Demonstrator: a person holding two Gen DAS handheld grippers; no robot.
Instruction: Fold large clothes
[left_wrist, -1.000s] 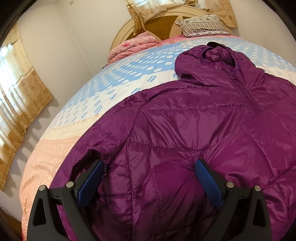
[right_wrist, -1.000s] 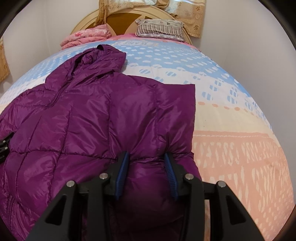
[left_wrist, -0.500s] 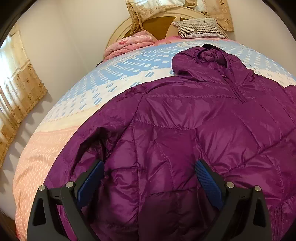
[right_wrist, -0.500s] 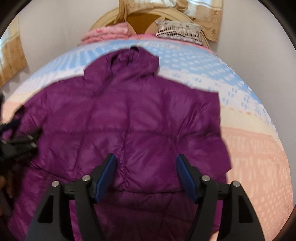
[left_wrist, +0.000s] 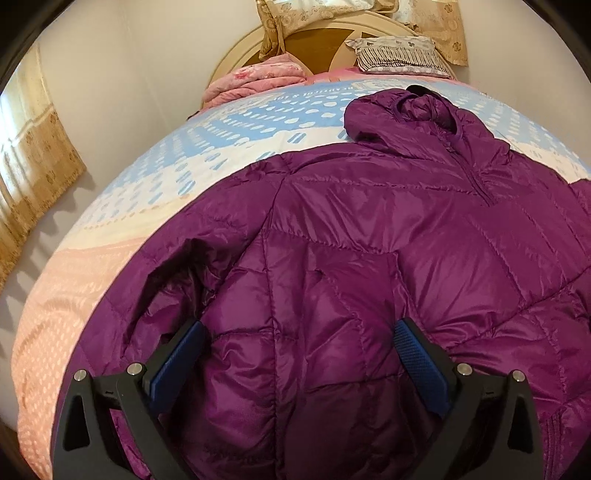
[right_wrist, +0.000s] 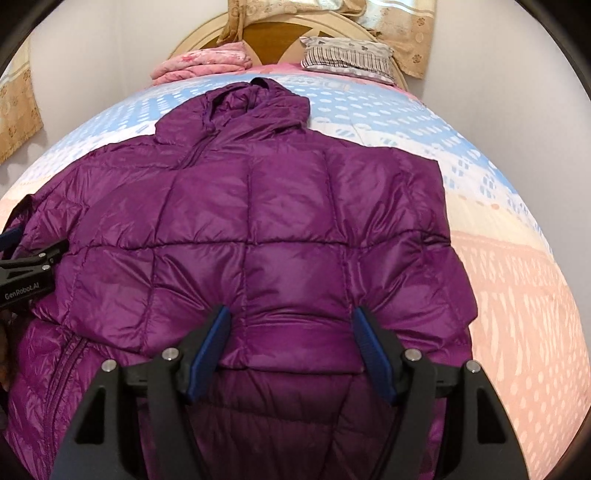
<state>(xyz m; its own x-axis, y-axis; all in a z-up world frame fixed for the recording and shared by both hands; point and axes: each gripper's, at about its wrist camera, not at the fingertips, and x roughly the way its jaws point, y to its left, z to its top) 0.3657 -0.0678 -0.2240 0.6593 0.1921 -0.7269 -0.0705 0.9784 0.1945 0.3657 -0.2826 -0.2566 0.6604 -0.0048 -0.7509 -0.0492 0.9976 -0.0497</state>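
On the bed (right_wrist: 517, 295), purple jacket (right_wrist: 258, 221) lies spread flat.

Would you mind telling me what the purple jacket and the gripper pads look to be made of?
The purple jacket looks like thin, glossy synthetic shell, probably nylon or polyester, over soft filling: it shines and puffs between stitched squares. The blue pads on the right gripper look like matte rubber or plastic with a fine ridged texture; which one is unclear.
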